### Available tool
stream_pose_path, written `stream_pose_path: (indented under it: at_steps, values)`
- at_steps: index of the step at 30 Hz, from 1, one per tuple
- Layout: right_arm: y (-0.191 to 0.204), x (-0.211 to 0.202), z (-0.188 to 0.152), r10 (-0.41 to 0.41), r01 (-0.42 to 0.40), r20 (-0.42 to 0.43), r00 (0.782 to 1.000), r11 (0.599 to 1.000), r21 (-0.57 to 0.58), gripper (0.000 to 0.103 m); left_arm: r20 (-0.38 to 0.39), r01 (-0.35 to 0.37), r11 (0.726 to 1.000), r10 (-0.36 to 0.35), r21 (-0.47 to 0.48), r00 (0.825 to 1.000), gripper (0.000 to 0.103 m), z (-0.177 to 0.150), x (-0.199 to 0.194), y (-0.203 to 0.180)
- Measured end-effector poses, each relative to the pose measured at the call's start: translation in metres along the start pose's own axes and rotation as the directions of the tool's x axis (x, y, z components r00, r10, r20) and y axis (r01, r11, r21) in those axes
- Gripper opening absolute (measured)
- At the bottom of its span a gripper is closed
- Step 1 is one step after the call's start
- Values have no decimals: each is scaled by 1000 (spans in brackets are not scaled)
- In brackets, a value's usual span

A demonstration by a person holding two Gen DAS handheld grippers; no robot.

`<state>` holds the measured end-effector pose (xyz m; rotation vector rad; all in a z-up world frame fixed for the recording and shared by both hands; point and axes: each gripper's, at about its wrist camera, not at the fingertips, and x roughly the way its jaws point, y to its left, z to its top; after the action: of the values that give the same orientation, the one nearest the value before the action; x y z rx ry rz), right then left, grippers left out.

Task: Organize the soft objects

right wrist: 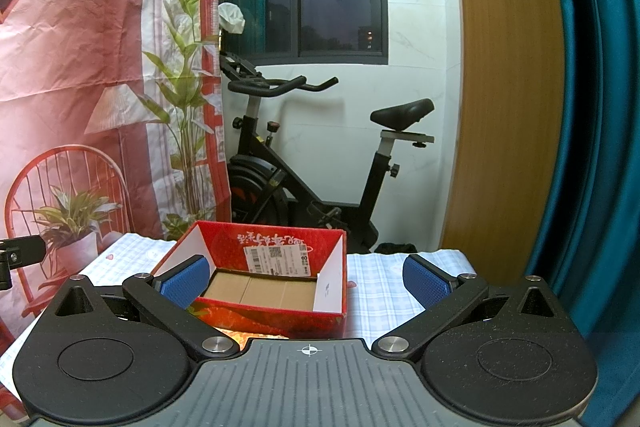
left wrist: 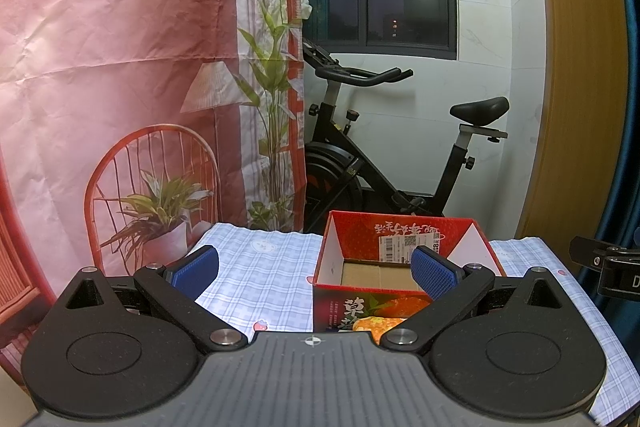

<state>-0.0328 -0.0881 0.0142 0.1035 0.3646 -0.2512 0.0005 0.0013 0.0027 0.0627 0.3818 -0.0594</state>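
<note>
Left claw point(left wrist: 315, 271) wide open, empty; right claw point(right wrist: 308, 279) likewise.

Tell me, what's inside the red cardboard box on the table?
The red cardboard box looks empty: only its bare brown cardboard floor and a white label on the inner back wall show. The near front corner of the floor is hidden behind the box's front wall.

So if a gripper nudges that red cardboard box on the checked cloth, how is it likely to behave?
The red cardboard box shows a bare brown floor, so it is probably light and would slide readily. The checked tablecloth under it may bunch as it moves. It is open-topped with thin walls, so a squeeze would likely flex them. It sits low and wide, so tipping seems unlikely.
</note>
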Motion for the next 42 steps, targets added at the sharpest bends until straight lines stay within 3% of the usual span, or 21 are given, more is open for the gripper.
stream_pose_path:
  at_steps: [22, 29, 33, 42]
  values:
    - [3, 3, 1, 23, -23, 2, 1000, 1000, 0, 103, -20, -16, 1000, 16, -3, 1000, 103, -8, 14, 2]
    - [-2, 23, -28, 73, -73, 16, 997, 997, -2, 103, -58, -29, 1000, 29, 8, 998, 103, -27, 44, 5]
    - [0, 46, -44, 50, -50, -30, 998, 999, -3, 103, -108, -20, 1000, 19, -13, 994, 103, -44, 66, 12]
    - [6, 89, -80, 84, -84, -84, 993, 996, 8, 102, -180, 11, 1000, -13, -14, 984, 102, -72, 108, 19]
